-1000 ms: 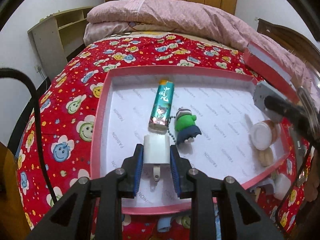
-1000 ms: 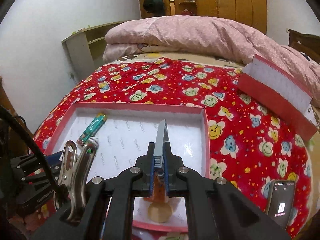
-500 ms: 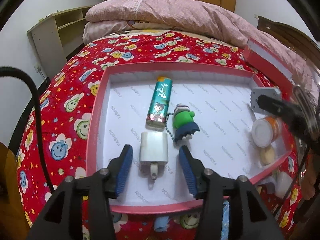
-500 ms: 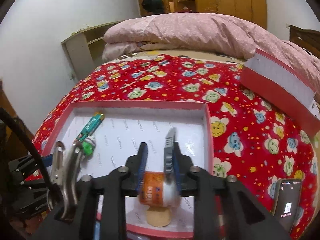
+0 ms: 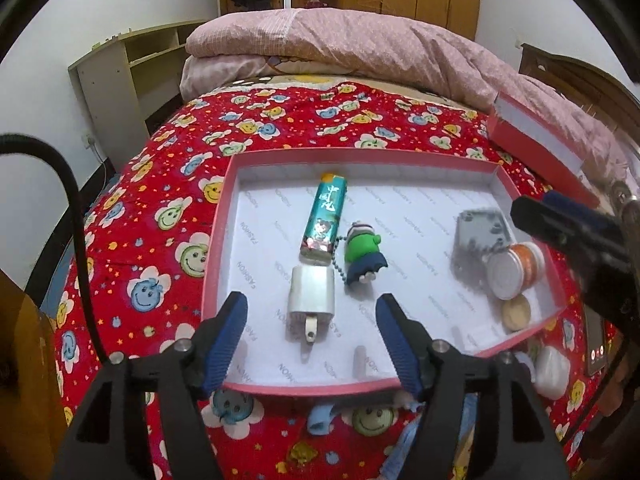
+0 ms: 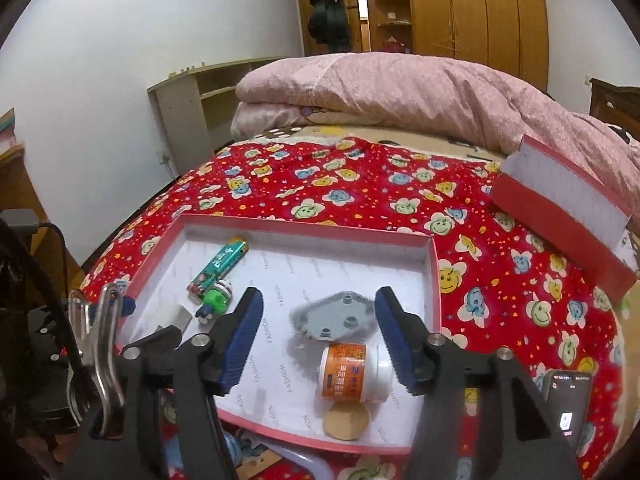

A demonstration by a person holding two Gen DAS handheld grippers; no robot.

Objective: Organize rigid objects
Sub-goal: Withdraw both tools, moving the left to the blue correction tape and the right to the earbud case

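Tray (image 5: 224,216): pink-rimmed, white-lined, on my bed.
Charger (image 5: 311,293): flat in tray, touching lighter (image 5: 325,216); green figure (image 5: 363,251) beside.
Plate (image 6: 335,317): grey, flat, against bottle (image 6: 352,372); cork disc (image 6: 346,424) at near rim.
My left gripper (image 5: 312,344): wide open, empty, straddling charger.
My right gripper (image 6: 318,336): wide open, empty, above plate and bottle.

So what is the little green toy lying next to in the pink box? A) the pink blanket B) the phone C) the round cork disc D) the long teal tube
D: the green toy lies right beside the teal tube inside the pink box, near the white charger.
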